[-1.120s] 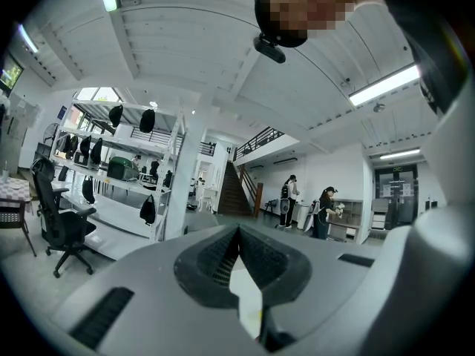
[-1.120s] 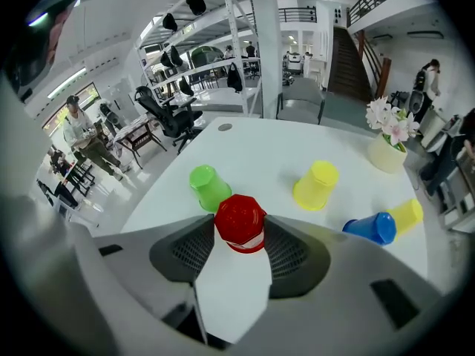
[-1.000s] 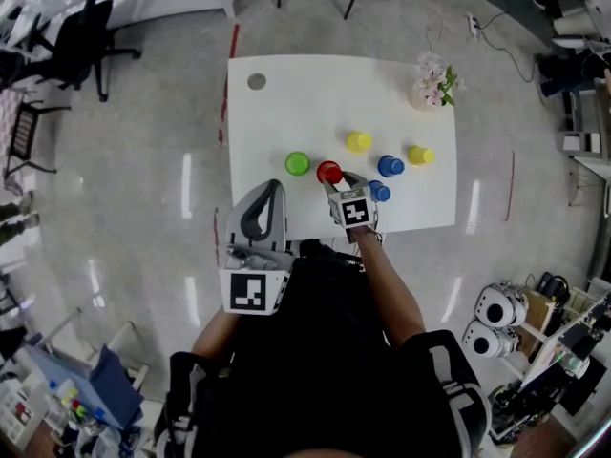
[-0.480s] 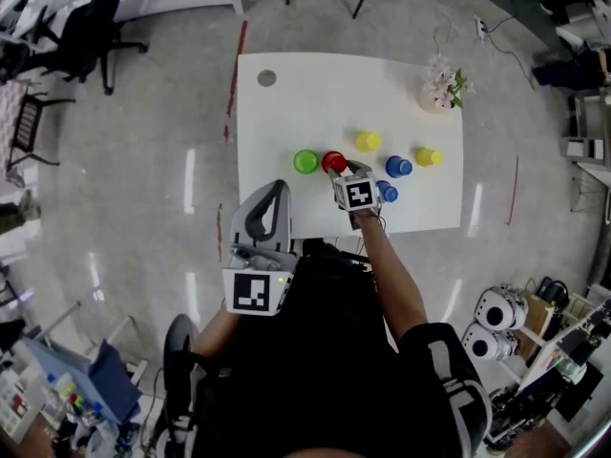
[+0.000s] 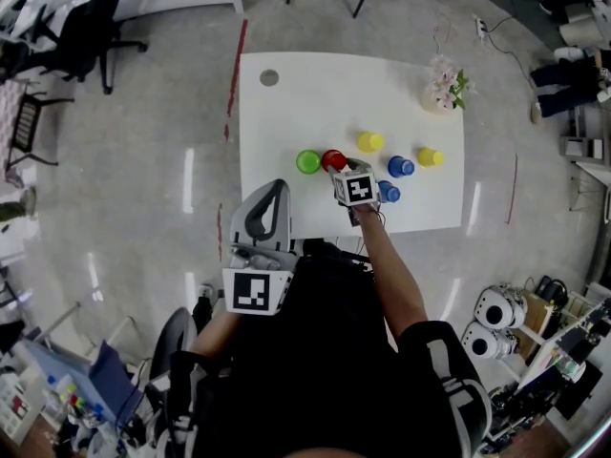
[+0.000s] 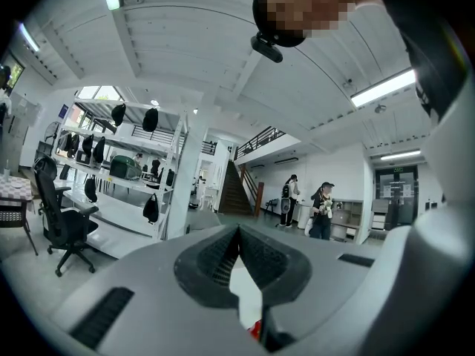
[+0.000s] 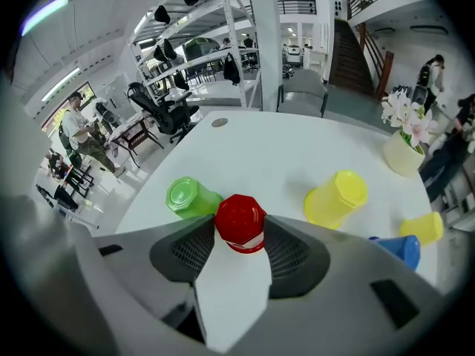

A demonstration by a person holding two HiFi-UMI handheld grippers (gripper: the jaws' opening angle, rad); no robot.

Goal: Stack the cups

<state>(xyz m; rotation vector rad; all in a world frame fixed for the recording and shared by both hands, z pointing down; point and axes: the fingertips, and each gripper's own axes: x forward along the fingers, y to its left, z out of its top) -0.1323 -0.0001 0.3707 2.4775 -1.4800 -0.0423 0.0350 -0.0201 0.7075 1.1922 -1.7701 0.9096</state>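
Note:
Several upside-down cups stand on the white table point(image 5: 315, 93): green point(image 5: 307, 161), red point(image 5: 332, 158), yellow point(image 5: 369, 141), blue point(image 5: 401, 166), a second yellow point(image 5: 429, 156) and a second blue point(image 5: 388, 191). My right gripper point(image 5: 339, 167) reaches over the near edge. It is open, and its jaws flank the red cup point(image 7: 240, 221) closely on both sides. The green cup point(image 7: 189, 196) stands just left of the red one. My left gripper point(image 5: 277, 185) is shut and empty, held back by my body off the table.
A vase of flowers point(image 5: 441, 92) stands at the table's far right corner, and a small grey disc point(image 5: 269, 77) lies at the far left. In the right gripper view a yellow cup point(image 7: 338, 196) and a blue cup point(image 7: 397, 248) sit to the right of the jaws.
My right gripper has moved forward, so the red cup now sits between its jaws. The jaws have kept the same width. The left gripper has stayed in place.

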